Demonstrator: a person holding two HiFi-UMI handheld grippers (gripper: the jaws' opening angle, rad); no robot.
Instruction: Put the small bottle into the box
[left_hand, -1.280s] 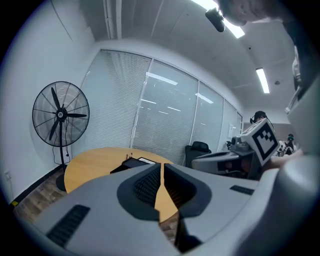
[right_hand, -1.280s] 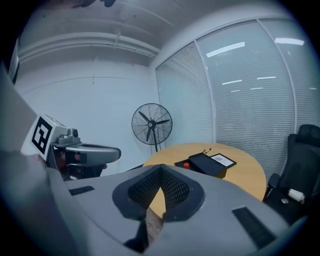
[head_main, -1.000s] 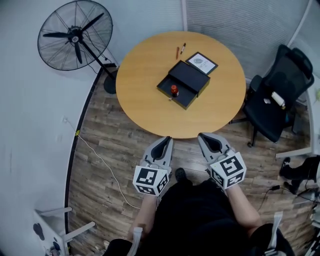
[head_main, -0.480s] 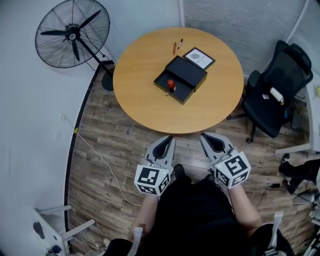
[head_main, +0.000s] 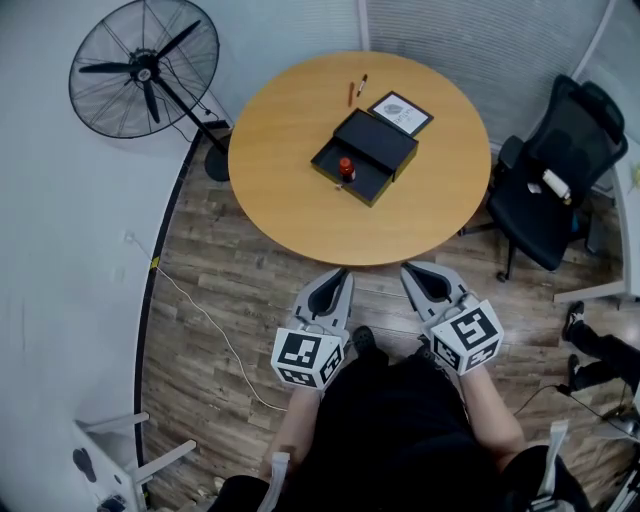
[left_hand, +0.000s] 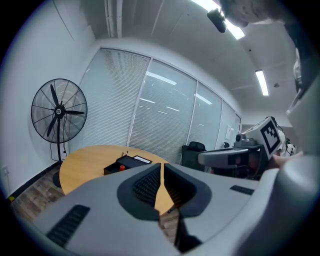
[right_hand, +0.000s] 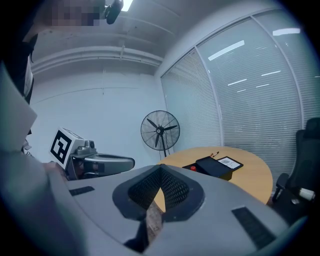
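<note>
1. The small bottle with a red cap (head_main: 346, 168) stands in the open tray of the flat black box (head_main: 375, 148), near the middle of the round wooden table (head_main: 290, 205). I judge the placing done.
2. My left gripper (head_main: 338, 276) and right gripper (head_main: 412, 270) hover just off the table's near edge, well apart from the box. Each has its jaws pressed together, with nothing held.
3. In my judgement, all that may be left is sliding the tray in, if that is wanted.
4. Only the head view shows the bottle sitting inside the tray. It also shows two pens (head_main: 355, 90) and a framed card (head_main: 401, 113) on the table's far side.
5. Only the two gripper views show the jaw tips meeting. In them the bottle is just a red dot on the table.
</note>
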